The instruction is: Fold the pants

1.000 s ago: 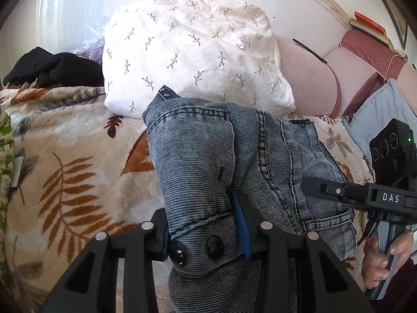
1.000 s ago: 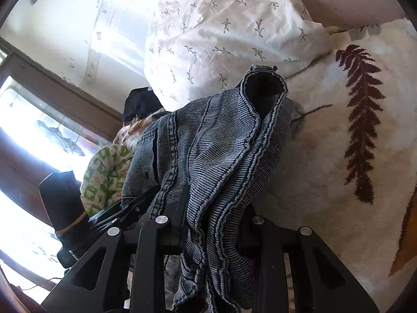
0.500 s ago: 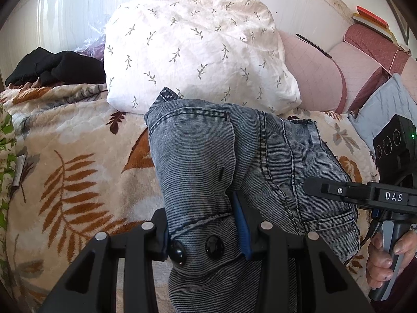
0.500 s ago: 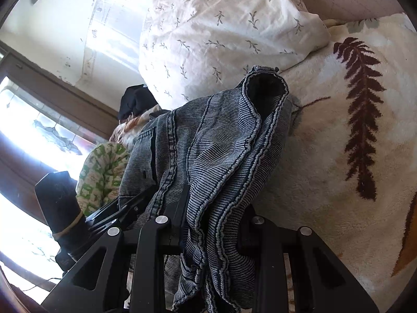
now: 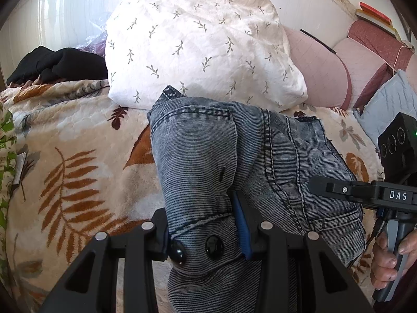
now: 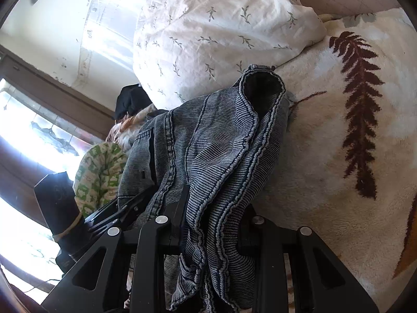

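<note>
Little has shifted; left tongs [image 5: 206, 237] stay clamped on the pants [image 5: 260, 167] waistband; right tongs [image 6: 211, 224] pinch their bunched hem edge above the bed [image 6: 325, 177], pillow [image 5: 198, 44] beyond.

Home bedroom. A bed spread with a cream leaf-print blanket [image 5: 78, 156] lies under the tongs. Ahead of them, a large white pillow with sprig print [image 5: 203, 47] against the wall. Pink padded headboard cushions [image 5: 338, 65] to the right. Dark clothes heaped [image 5: 57, 65] far left. Sunlit window with a wooden frame [image 6: 39, 130] left of the right tongs.
</note>
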The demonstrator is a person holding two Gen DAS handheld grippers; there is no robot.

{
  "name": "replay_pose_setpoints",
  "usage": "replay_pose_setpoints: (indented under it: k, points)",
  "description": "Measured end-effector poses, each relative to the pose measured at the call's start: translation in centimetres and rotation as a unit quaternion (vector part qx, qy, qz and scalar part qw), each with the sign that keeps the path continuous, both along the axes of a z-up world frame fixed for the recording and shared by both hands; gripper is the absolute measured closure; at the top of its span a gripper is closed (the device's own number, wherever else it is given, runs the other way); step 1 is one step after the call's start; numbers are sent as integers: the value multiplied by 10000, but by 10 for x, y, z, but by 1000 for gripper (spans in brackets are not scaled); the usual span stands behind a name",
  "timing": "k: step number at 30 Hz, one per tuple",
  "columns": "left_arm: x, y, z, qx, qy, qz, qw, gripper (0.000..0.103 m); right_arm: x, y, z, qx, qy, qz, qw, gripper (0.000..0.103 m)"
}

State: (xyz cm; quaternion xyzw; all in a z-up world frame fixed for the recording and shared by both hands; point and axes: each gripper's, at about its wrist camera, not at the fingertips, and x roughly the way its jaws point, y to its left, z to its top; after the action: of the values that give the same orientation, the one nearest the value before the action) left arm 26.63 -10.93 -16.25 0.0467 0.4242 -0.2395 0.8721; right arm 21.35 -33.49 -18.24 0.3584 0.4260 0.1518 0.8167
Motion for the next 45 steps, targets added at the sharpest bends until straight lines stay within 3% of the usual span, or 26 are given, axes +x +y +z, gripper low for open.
replay_pose_setpoints:
  k: [8,10,12,15,19,23,29,35,38,45]
  points:
    - [6,-2,-9,140,83,82,9998,59,1,-1,-10,-110,151,-68,9998,77]
    - [8,-1,-12,158,119,105,9997,57,2,0,-13,-195,204,-80,9996,74]
    - [10,-1,-16,206,160,143,9996,54,3,0,-21,-272,336,-122,9990,63]
    - [12,1,-19,260,173,193,9993,48,2,1,-24,-340,301,-142,9989,60]
    - [5,-2,-12,596,-140,290,9977,44,-1,10,-11,-870,315,-161,9956,49]
    - [-21,-5,14,1030,-826,323,9907,43,-10,18,15,-1428,174,-168,9895,45]
    - [-67,14,72,1249,-1828,604,9733,21,-45,31,70,-1931,-379,-390,9797,44]
    - [-108,42,120,1015,-2153,895,9671,9,-105,62,134,-2597,-1218,-744,9551,43]
    - [-128,53,139,990,-2238,1013,9643,6,-140,83,157,-2835,-1566,-923,9416,37]
    - [-182,80,186,848,-2572,1261,9543,0,-207,116,203,-2733,-2079,-969,9342,36]
